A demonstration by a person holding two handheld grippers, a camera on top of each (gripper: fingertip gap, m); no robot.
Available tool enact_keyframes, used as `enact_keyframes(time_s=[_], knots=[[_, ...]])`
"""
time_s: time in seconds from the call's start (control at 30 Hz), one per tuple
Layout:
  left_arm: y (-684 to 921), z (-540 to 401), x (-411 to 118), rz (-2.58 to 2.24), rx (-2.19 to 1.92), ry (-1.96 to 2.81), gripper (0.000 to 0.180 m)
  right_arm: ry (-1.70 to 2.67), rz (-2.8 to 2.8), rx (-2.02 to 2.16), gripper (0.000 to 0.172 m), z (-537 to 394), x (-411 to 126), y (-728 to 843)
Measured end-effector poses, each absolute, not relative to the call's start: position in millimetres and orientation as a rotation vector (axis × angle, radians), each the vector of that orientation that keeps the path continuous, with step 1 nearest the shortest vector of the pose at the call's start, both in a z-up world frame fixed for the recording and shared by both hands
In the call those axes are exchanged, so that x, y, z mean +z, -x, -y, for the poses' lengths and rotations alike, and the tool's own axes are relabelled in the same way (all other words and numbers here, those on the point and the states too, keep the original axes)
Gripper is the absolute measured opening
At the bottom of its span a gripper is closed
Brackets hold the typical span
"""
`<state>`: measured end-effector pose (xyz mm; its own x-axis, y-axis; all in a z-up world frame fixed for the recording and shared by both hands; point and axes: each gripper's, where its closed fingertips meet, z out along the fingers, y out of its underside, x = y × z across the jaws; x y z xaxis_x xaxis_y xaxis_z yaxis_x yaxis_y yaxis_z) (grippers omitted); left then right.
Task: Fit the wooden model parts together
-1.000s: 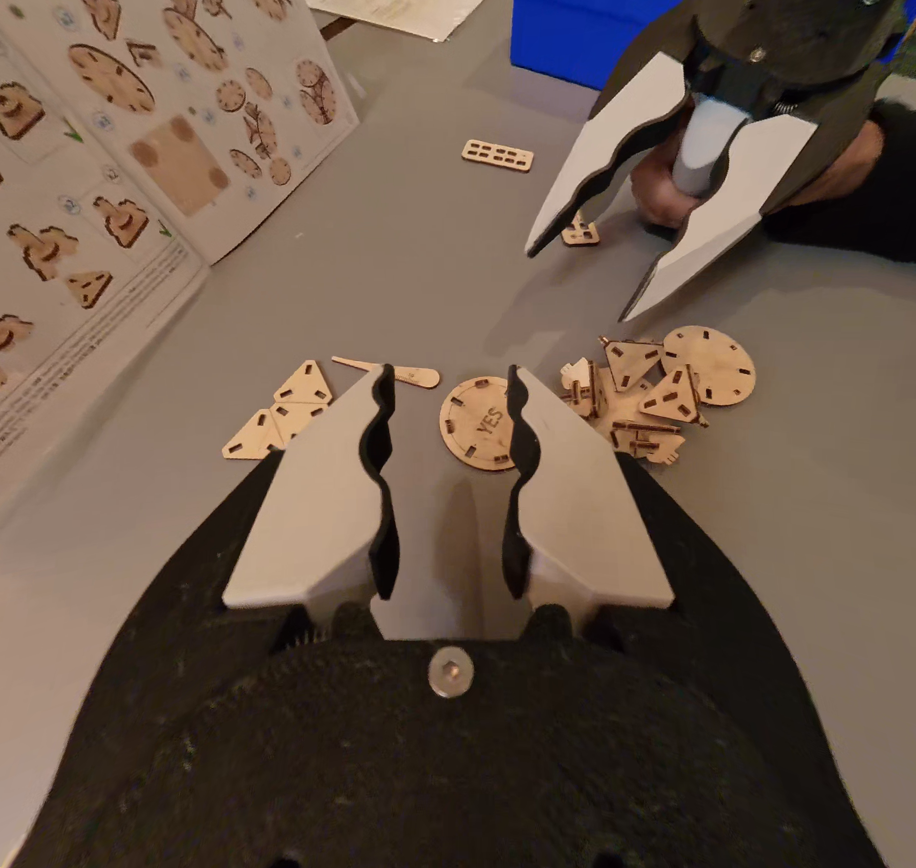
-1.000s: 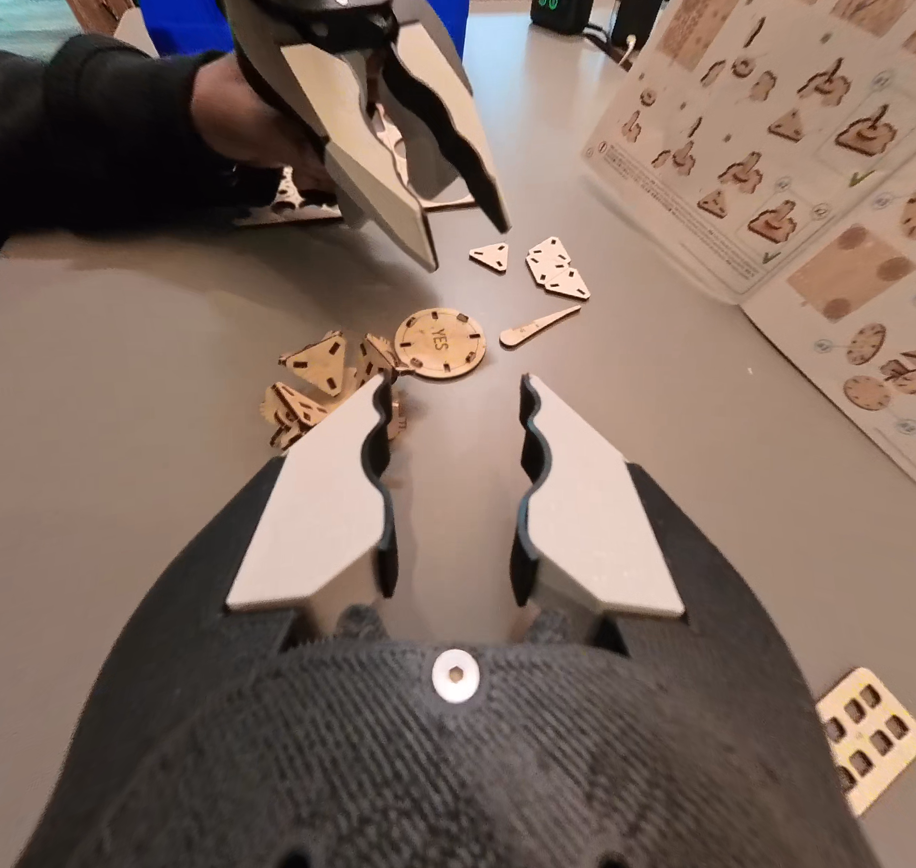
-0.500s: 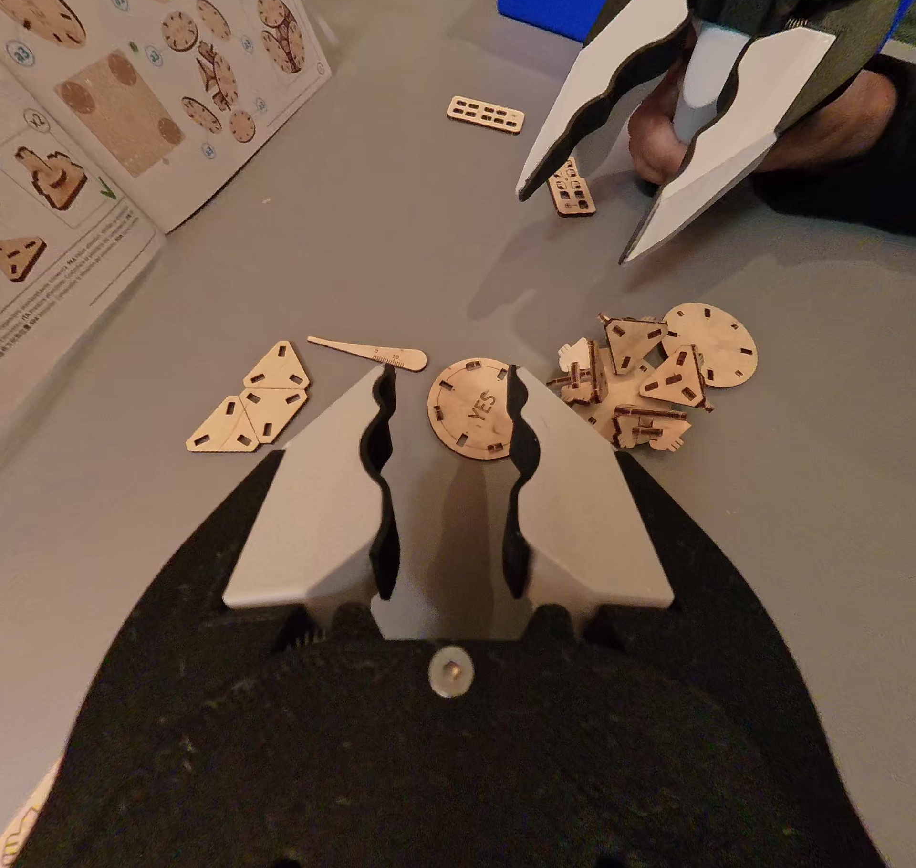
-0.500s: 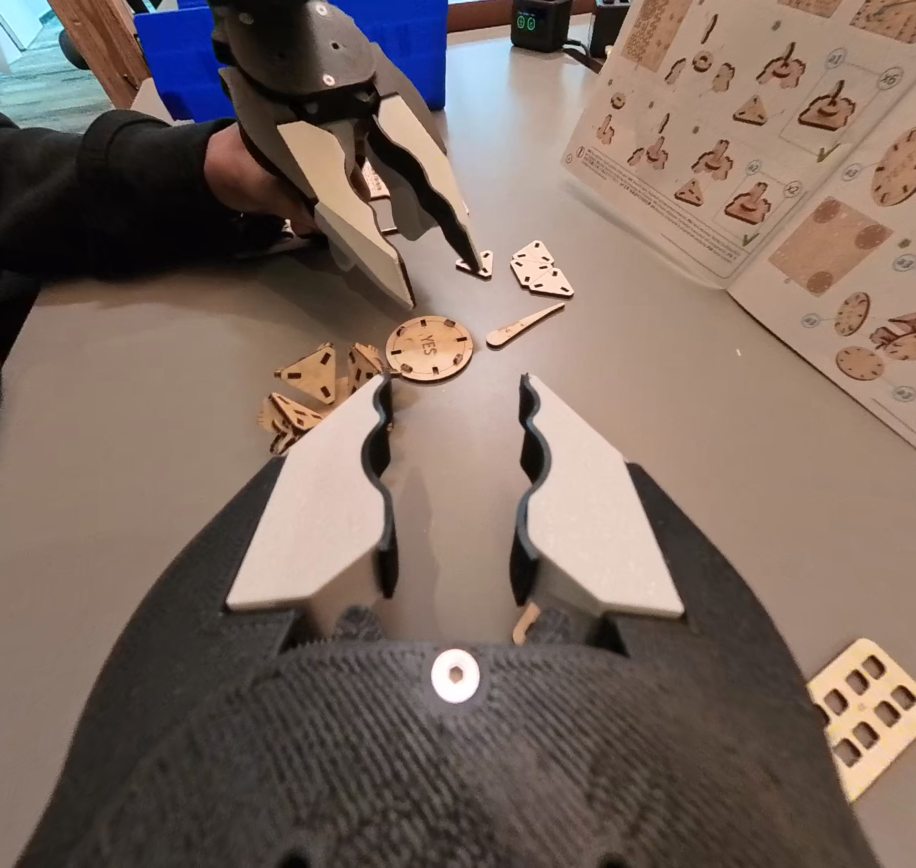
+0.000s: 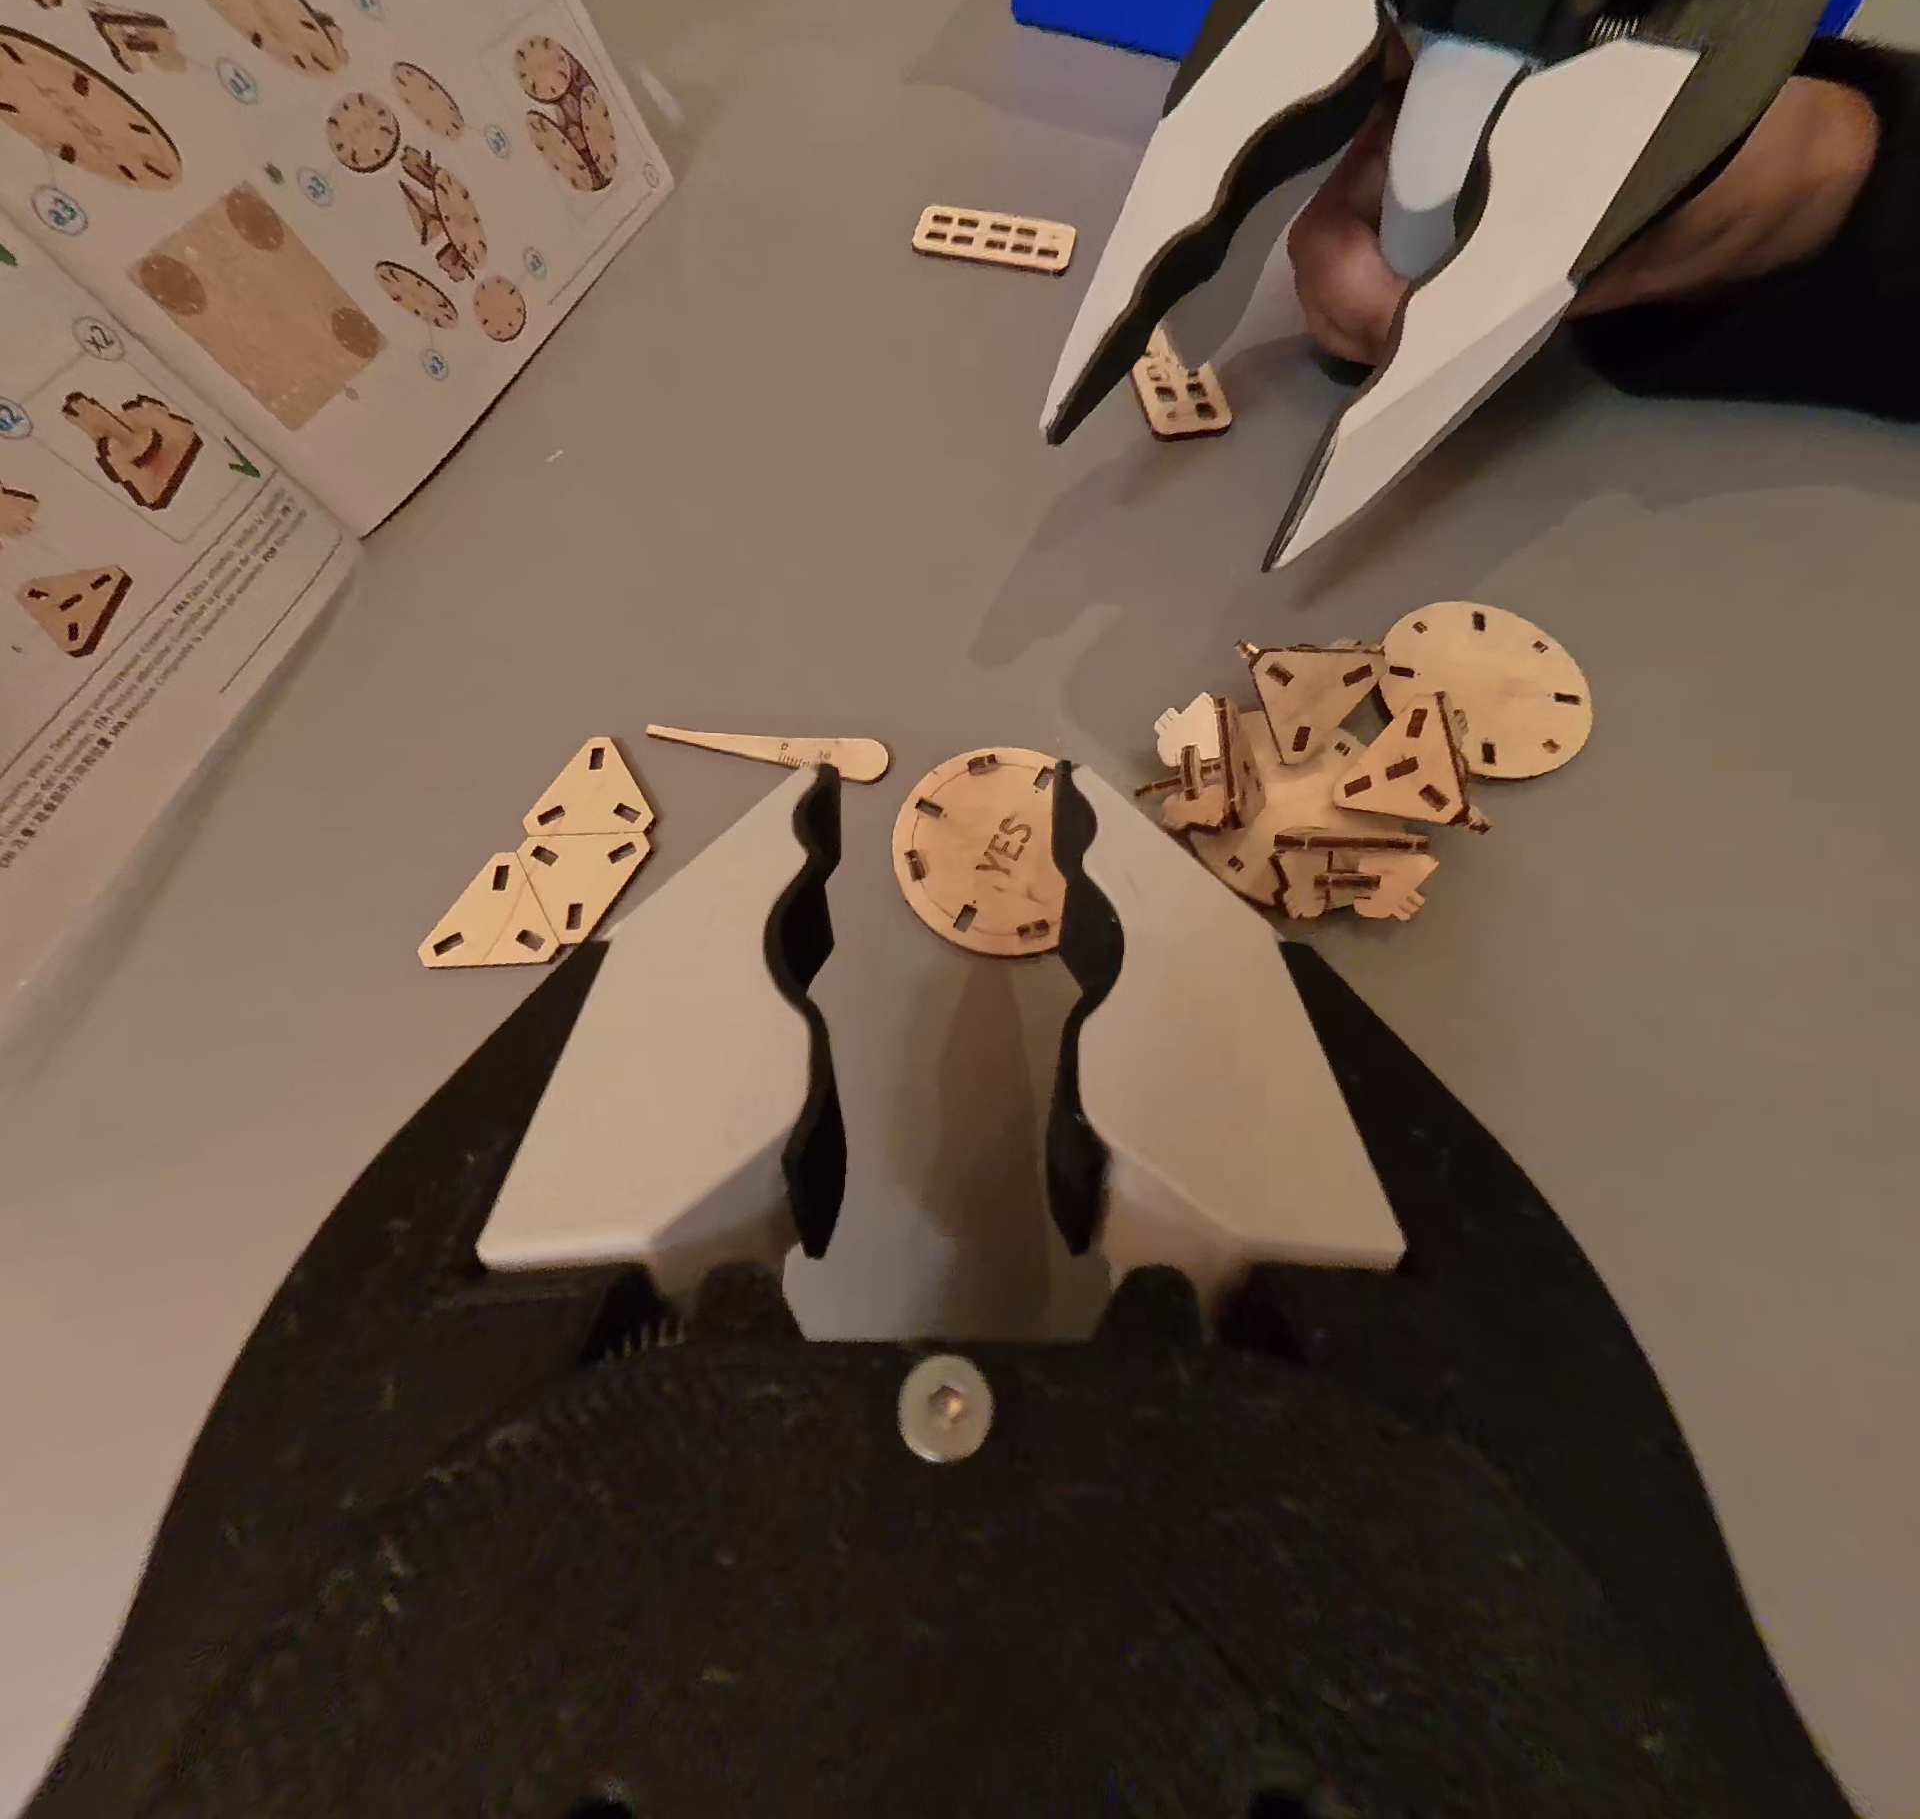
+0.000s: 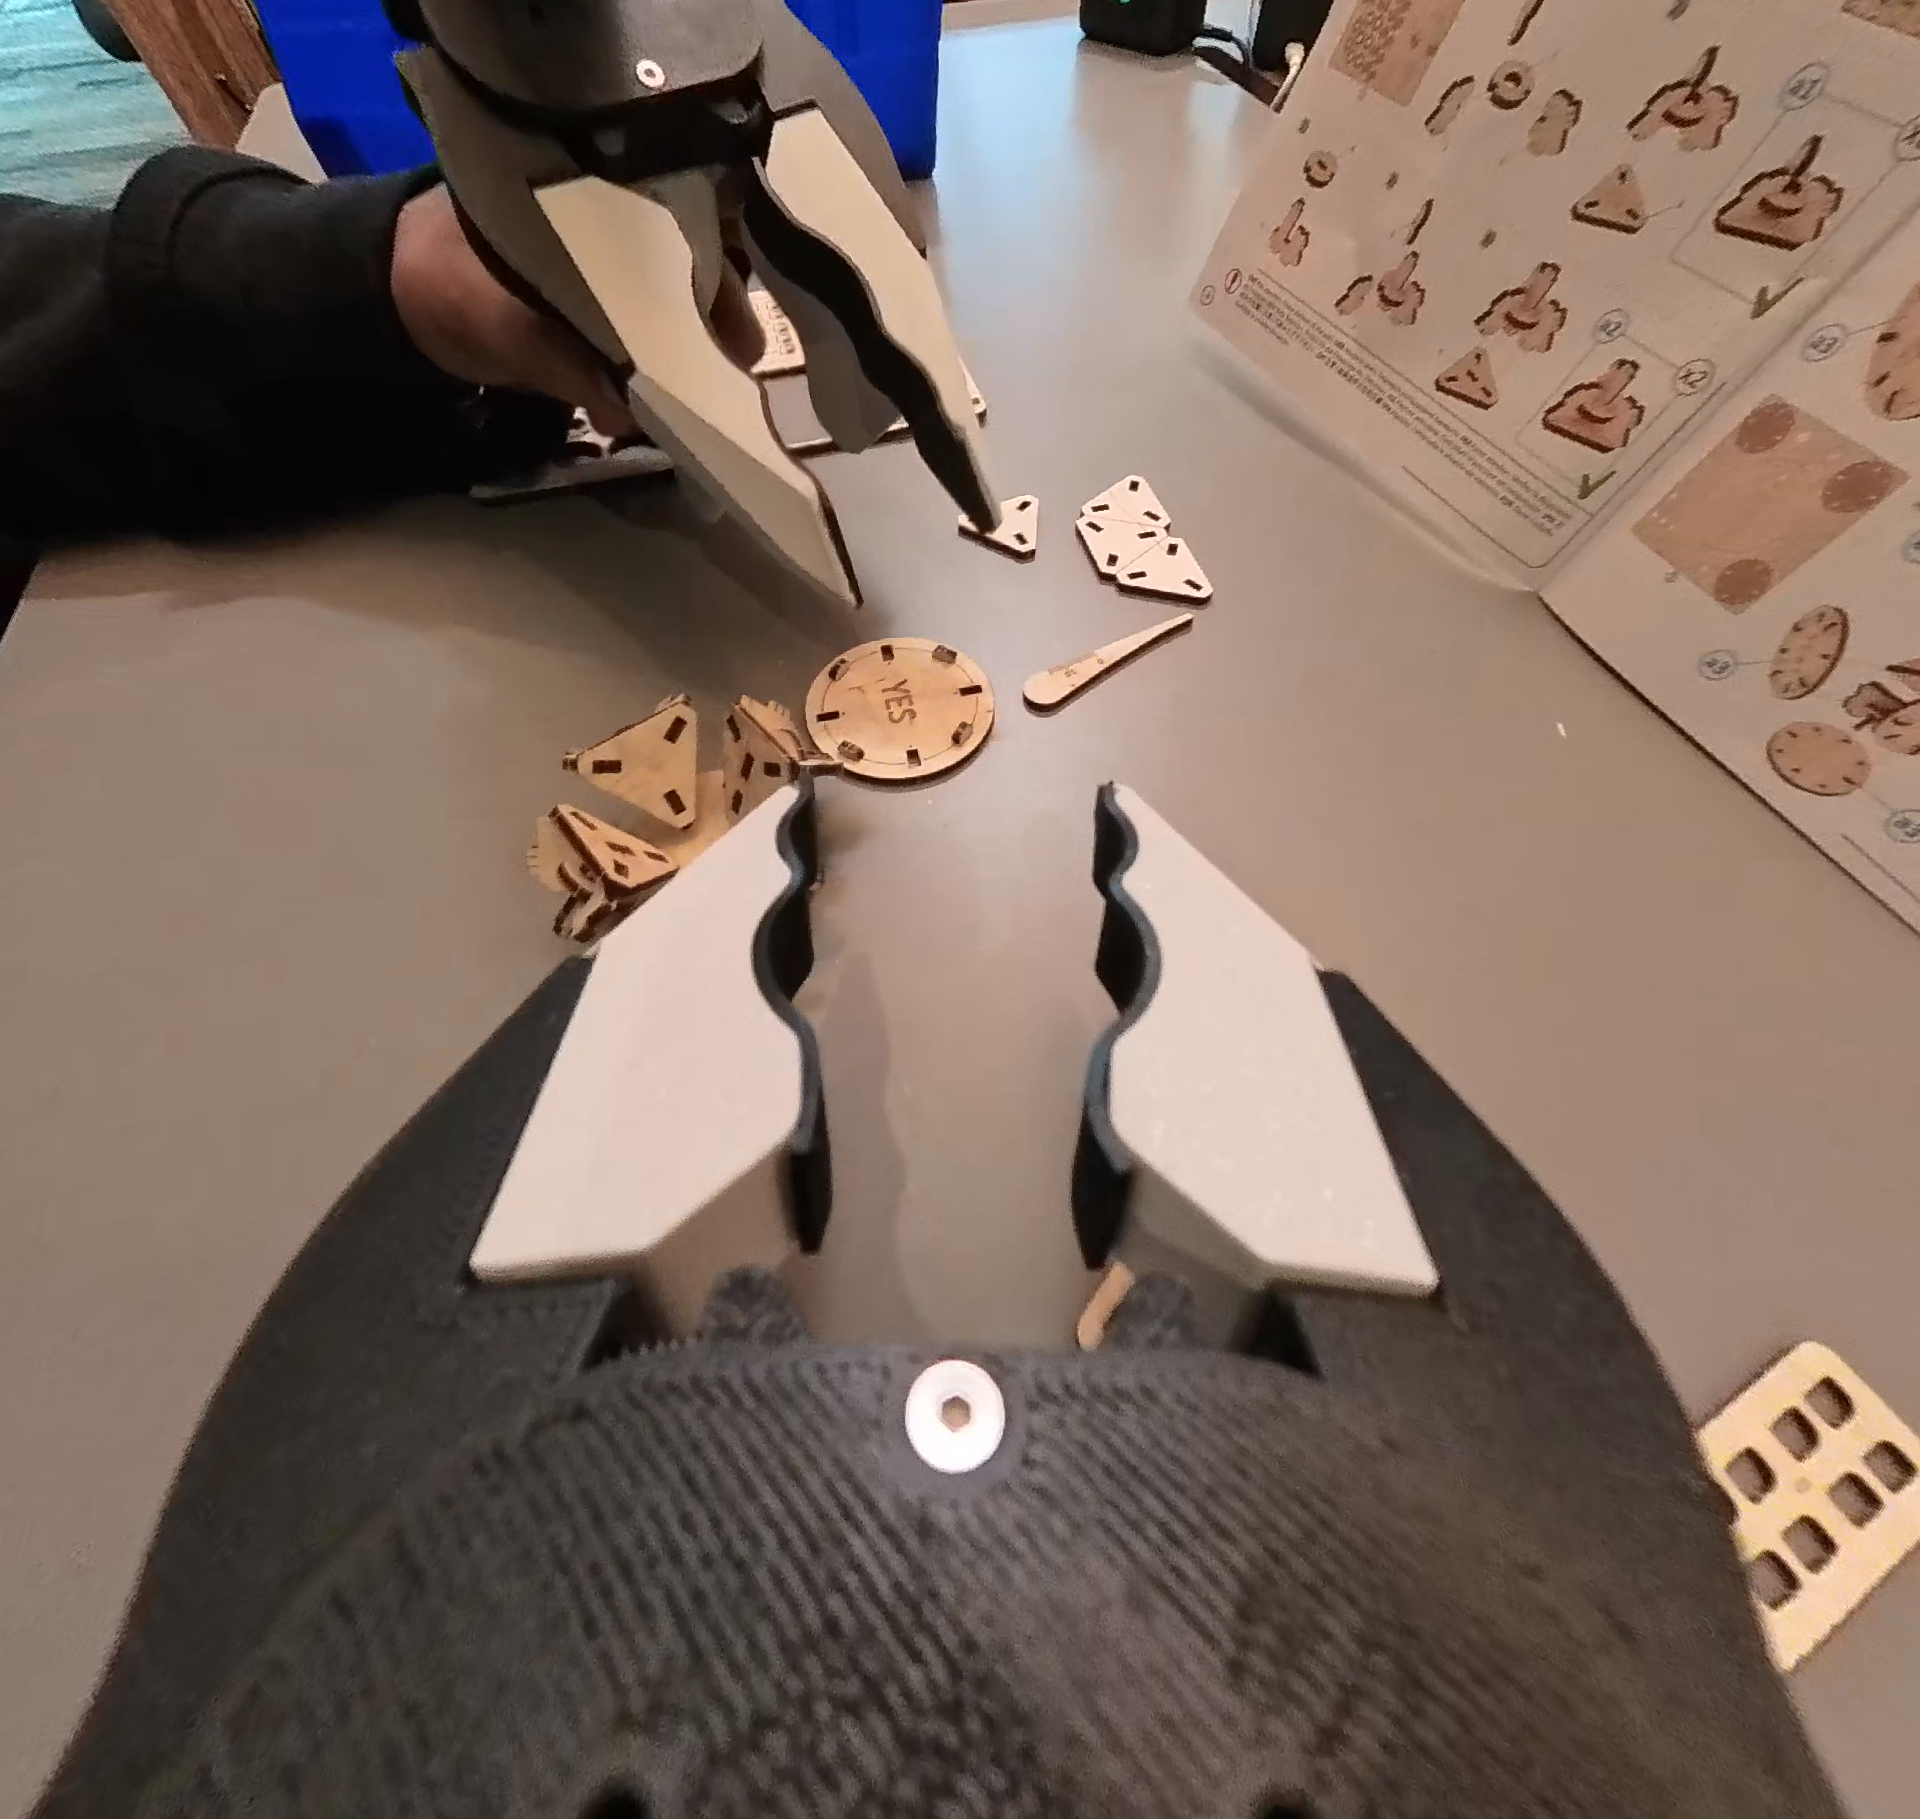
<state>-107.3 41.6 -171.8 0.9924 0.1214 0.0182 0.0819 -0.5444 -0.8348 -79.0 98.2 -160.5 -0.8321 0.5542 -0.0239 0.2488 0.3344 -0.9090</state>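
Grey counter [image 5: 831, 543] strewn with wooden puzzle pieces: left claw [image 5: 940, 782], apart and empty, hovers over a round disc [image 5: 966, 860] lying just ahead between its tips; right claw [image 6: 951, 801], also apart and empty, faces it from opposite.

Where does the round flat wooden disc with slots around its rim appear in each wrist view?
Left wrist view: the round wooden disc lies at centre, partly behind the right fingertip.
Right wrist view: disc at upper centre, beyond the fingertips.
Shared landmark: the tapered wooden pointer beside it.
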Motion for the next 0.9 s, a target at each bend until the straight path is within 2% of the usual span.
enact_keyframes(time_s=[0.17, 0.47, 0.83, 0.9], knots=[[106, -37, -183, 0.104, 0.056, 2.224, 0.044, 0.734, 2.317, 1.507, 0.054, -99, -161, 80], [80, -47, -168, 0.06, -0.145, 2.132, 0.041, 0.732, 2.326, 1.495, 0.054, -98, -162, 80], [34, -53, -190, -0.029, -0.463, 2.214, 0.054, 0.736, 2.343, 1.48, 0.055, -98, -165, 79], [28, -55, -190, -0.044, -0.489, 2.211, 0.051, 0.73, 2.356, 1.459, 0.056, -98, -167, 78]])
